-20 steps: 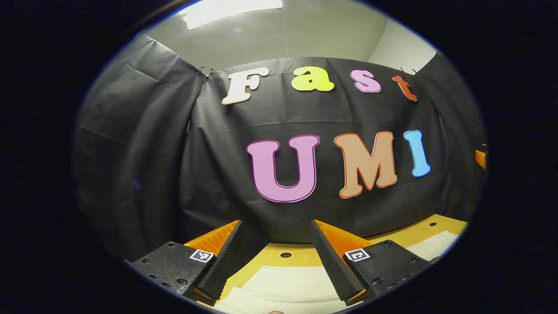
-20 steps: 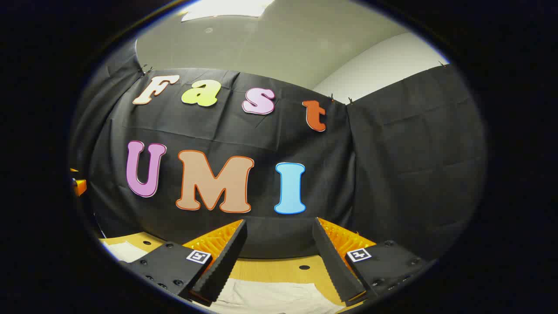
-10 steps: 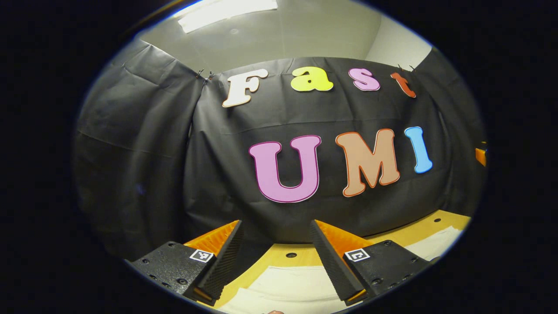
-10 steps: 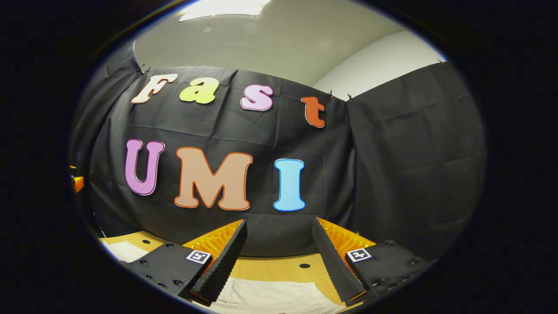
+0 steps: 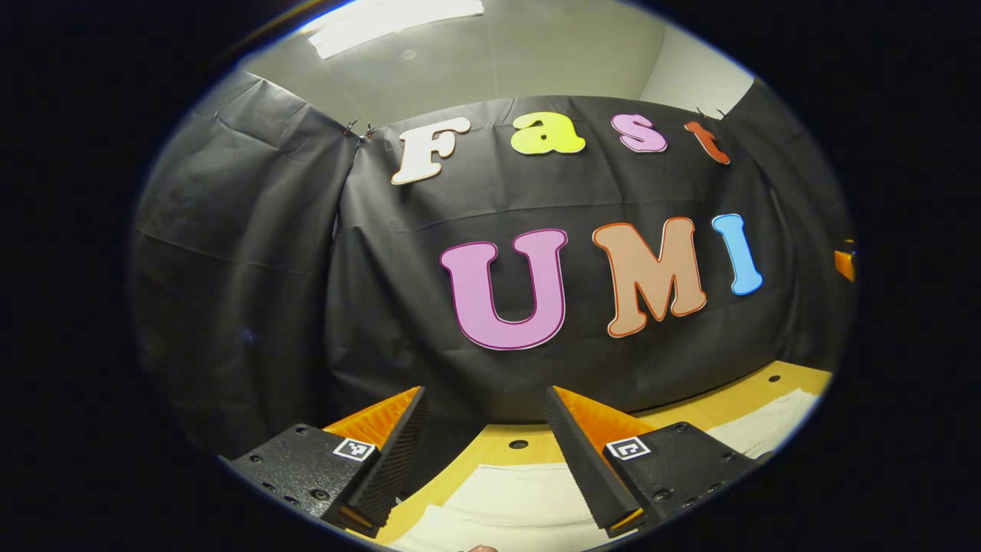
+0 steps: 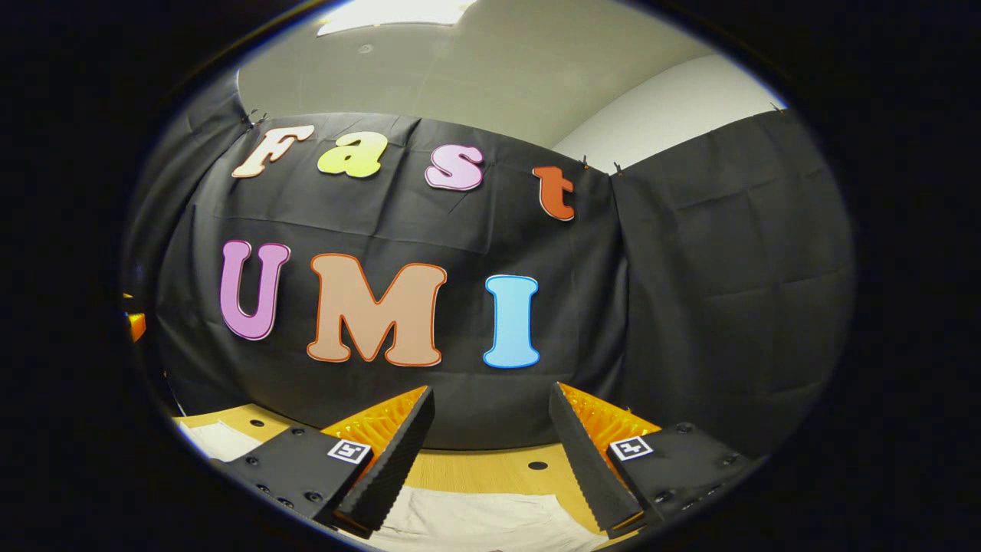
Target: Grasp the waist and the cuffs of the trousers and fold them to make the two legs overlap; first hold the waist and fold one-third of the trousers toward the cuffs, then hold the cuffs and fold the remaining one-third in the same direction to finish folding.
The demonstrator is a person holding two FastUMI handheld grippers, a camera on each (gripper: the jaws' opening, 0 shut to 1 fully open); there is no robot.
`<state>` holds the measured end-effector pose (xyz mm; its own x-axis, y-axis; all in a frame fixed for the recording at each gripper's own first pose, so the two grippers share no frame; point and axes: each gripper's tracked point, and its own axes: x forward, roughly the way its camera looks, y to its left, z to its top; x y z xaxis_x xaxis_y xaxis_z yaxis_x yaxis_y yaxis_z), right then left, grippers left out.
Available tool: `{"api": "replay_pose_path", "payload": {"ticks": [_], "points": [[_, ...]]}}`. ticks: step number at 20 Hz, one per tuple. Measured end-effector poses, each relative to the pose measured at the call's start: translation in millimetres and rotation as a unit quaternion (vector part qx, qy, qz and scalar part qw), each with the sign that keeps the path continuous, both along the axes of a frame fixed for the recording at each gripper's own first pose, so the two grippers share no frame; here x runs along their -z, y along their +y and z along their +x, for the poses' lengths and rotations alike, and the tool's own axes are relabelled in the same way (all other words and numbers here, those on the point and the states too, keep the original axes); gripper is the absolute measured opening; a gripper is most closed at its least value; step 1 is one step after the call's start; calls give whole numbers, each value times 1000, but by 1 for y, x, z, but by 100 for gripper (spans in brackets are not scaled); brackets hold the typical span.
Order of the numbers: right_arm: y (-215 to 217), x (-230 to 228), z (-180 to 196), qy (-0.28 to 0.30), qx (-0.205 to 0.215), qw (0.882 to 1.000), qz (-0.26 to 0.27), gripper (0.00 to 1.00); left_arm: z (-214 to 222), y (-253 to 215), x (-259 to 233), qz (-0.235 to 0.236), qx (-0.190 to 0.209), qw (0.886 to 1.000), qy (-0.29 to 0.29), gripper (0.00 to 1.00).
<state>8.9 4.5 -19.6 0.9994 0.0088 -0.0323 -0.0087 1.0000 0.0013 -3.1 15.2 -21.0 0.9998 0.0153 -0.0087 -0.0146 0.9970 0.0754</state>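
Cream-white trousers [image 5: 521,502] lie flat on the wooden table [image 5: 529,451], showing at the bottom of the left gripper view, with another stretch of them [image 5: 766,422] at the right. My left gripper [image 5: 484,452] hangs open above the cloth, nothing between its fingers. In the right gripper view the trousers [image 6: 475,521] lie below my right gripper [image 6: 490,452], which is open too and holds nothing. A further bit of the cloth [image 6: 218,441] shows at the left there. Which end of the trousers lies under each gripper is hidden.
The table [image 6: 498,471] has small round holes [image 5: 518,444] [image 6: 537,465] in its top and runs up to the black cloth wall [image 5: 429,307] just behind. Black cloth also closes the left side [image 5: 230,268] and the right side [image 6: 736,268].
Both views have tilted slightly; in the left gripper view a little more table shows at the right. The fingers' spread is the same and the trousers lie where they were.
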Motion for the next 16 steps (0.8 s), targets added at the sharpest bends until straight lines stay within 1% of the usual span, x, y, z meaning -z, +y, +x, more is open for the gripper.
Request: {"api": "replay_pose_path", "payload": {"ticks": [3, 5, 7, 9, 10, 13, 16], "points": [[3, 2, 2, 4, -2, 1000, 7, 98, -7, -1, 18, 24, 19, 999, 17, 93], [3, 3, 4, 4, -1, 1000, 11, 97, -10, 4, 32, 57, 27, 998, 30, 93], [5, 9, 6, 10, -2, 1000, 12, 97, -17, 11, 46, 92, 37, 994, 47, 93], [9, 17, 7, 23, -8, 999, 25, 97, -25, 17, 66, 112, 53, 990, 68, 96], [13, 20, 8, 28, -11, 999, 34, 98, -29, 20, 76, 119, 59, 988, 81, 95], [16, 29, 10, 39, -14, 998, 47, 97, -43, 34, 107, 154, 68, 979, 117, 96], [19, 34, 12, 46, -16, 998, 48, 97, -61, 41, 136, 208, 88, 963, 144, 96]]}}
